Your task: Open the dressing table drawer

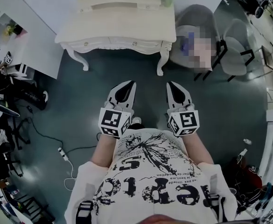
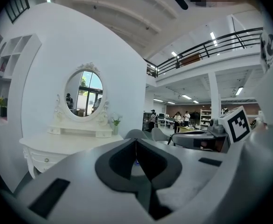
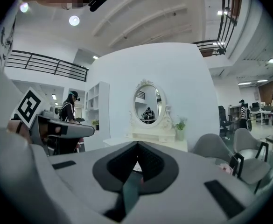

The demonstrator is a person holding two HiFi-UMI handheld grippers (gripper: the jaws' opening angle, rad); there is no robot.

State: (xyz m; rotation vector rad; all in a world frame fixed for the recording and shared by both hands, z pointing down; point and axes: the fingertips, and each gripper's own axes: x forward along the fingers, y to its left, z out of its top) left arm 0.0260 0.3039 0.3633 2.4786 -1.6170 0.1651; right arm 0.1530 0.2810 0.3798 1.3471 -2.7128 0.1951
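Closed white dressing table drawer

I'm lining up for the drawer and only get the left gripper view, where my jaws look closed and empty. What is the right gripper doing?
Observer: The right gripper also has its jaws together, with nothing between them, as its own view shows.
Operator: Am I at the table yet? Here it sits off to my left.
Observer: Not yet. In the head view the dressing table is straight ahead, with a stretch of floor between it and both grippers. Neither the left gripper nor the right one touches it.
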